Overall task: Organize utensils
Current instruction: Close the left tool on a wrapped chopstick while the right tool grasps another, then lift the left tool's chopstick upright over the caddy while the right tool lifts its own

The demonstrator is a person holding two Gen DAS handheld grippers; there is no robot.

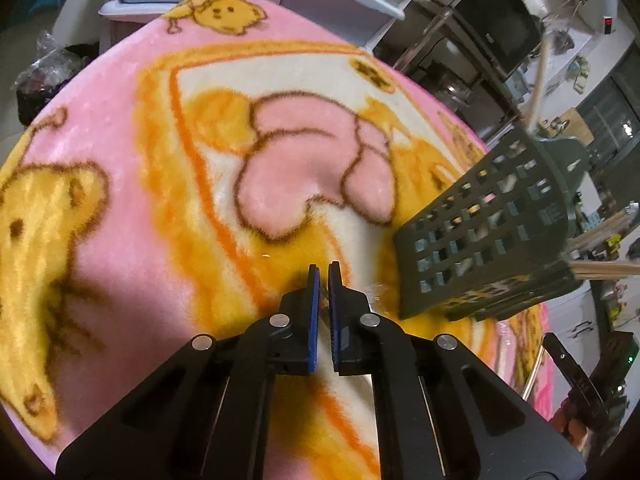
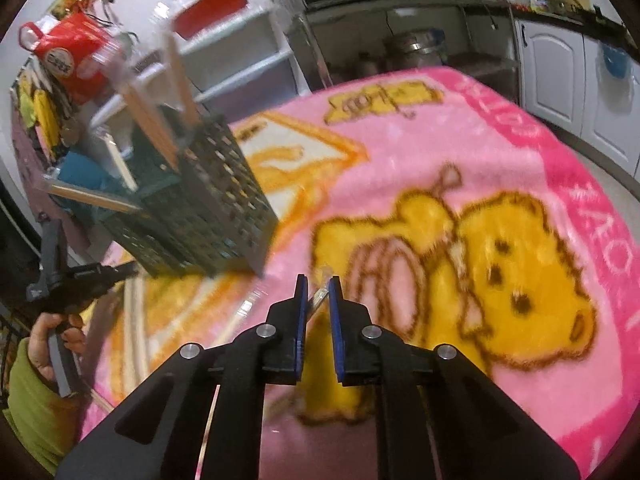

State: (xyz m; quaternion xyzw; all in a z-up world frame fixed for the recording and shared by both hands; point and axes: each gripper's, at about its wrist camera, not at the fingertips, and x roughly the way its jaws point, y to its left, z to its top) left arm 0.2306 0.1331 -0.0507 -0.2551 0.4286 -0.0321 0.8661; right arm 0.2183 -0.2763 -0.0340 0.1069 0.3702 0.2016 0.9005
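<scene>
Right fingers (image 2: pixel 335 312) seemingly around clear utensil (image 2: pixel 320 294).

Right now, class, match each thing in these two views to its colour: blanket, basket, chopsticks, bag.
Things:
1 blanket
2 basket
3 chopsticks
4 bag

Colours:
a red
b pale wood
c pink
d dark green

Pairs: 1-c, 2-d, 3-b, 4-a

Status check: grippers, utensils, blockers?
Left gripper shut, contents unclear. Right gripper shut on chopstick. Holder standing on blanket, sticks inside. No blockers seen.
</scene>
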